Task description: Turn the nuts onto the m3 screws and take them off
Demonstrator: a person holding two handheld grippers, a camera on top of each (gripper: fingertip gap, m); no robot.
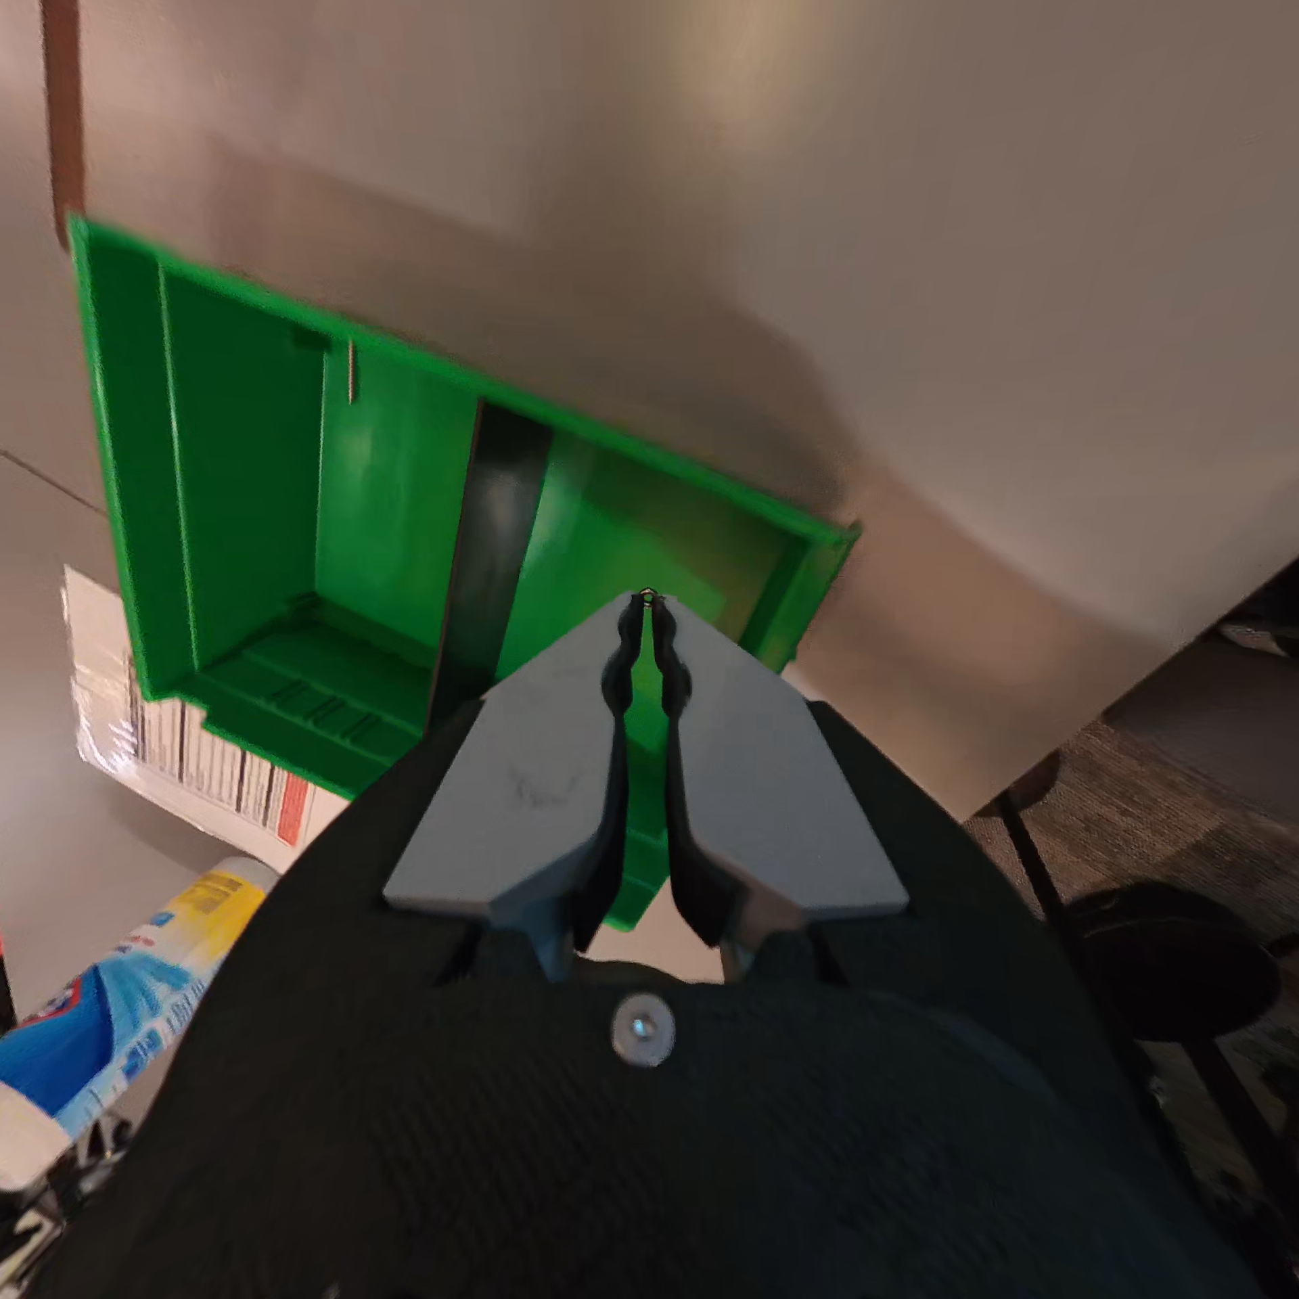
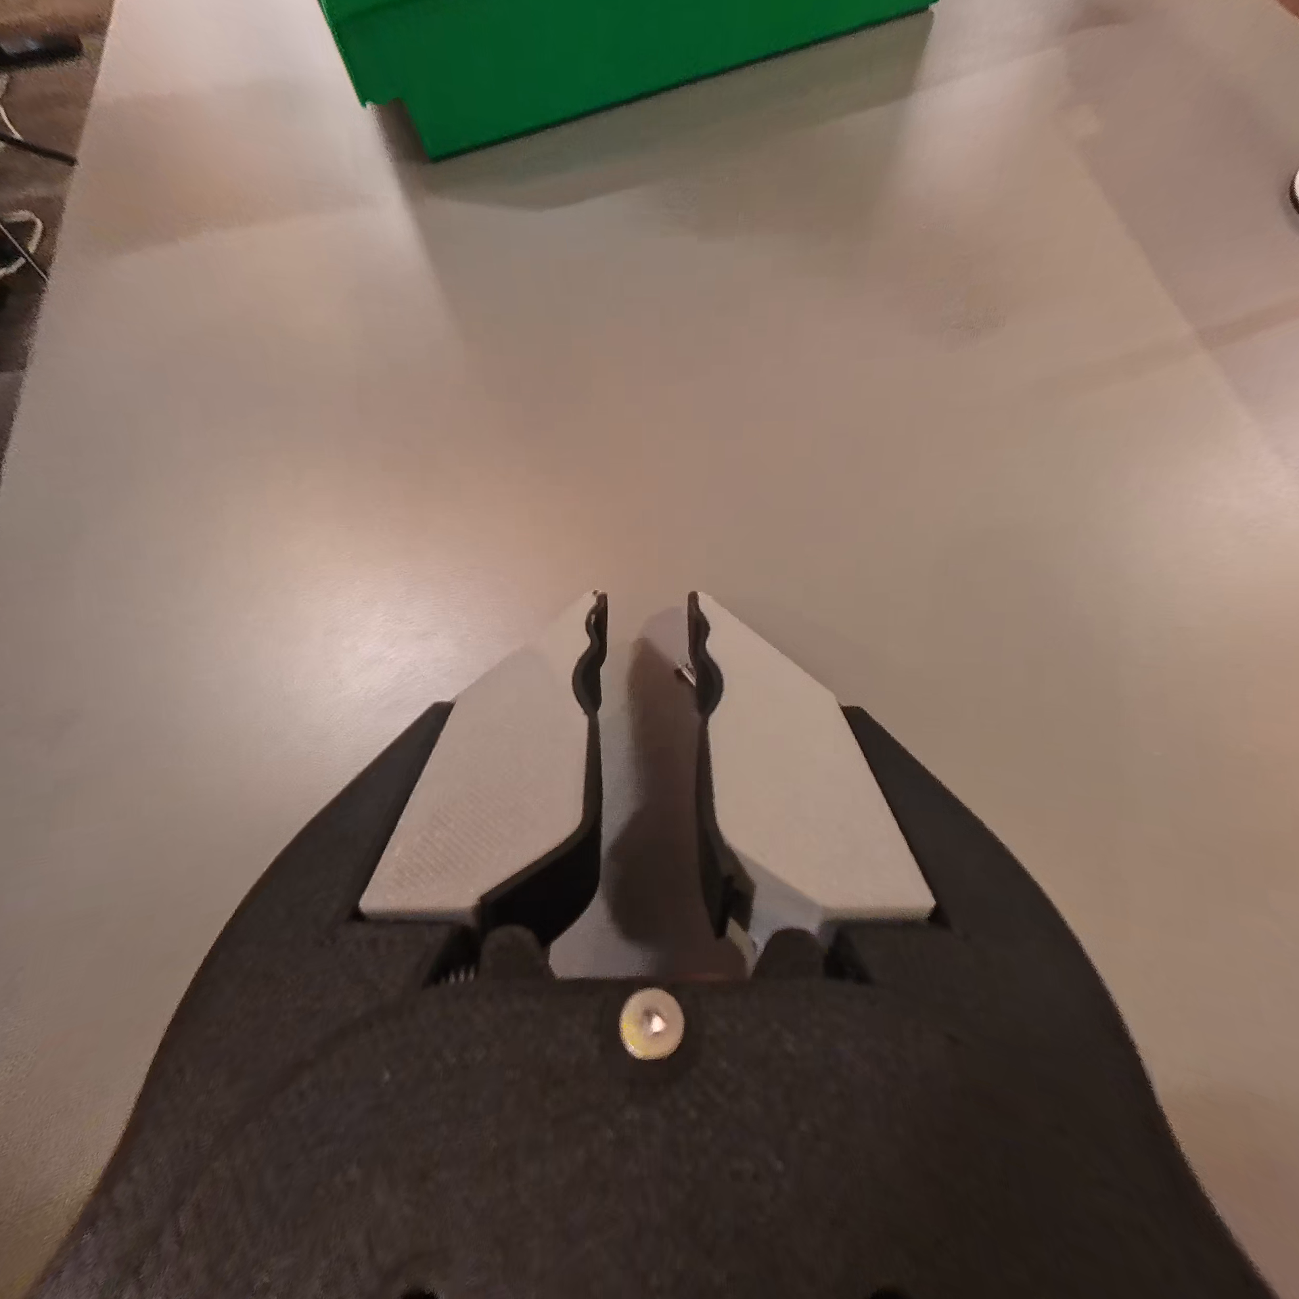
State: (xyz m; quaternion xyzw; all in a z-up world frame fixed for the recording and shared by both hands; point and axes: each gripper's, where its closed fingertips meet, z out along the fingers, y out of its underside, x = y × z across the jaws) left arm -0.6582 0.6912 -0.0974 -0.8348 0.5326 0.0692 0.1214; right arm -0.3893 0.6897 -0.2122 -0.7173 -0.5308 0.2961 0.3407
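Observation:
In the left wrist view, my left gripper [image 1: 647, 599] is shut, and a tiny dark ring-shaped nut [image 1: 647, 595] is pinched at its very tips. It hovers over the right compartment of a green plastic bin [image 1: 246, 457]. A thin screw [image 1: 350, 372] leans at the far wall of the bin's middle compartment. In the right wrist view, my right gripper [image 2: 644, 597] is open over the bare table. A small metal piece [image 2: 683, 673] sits against its right finger's inner pad; I cannot tell whether it is held. The bin's outer wall [image 2: 597, 63] stands ahead.
A black divider [image 1: 492, 534] splits the bin. A printed sheet [image 1: 204, 759] lies under the bin's near corner. A blue and yellow canister [image 1: 133, 984] lies at the lower left. The table edge [image 1: 1054, 738] drops to carpet and a black chair base [image 1: 1167, 963] on the right. Spacing between my two grippers at the tips: around 30 cm. To reach the thin screw [image 1: 350, 372] in a straight line is about 25 cm for my left fingers, about 35 cm for my right.

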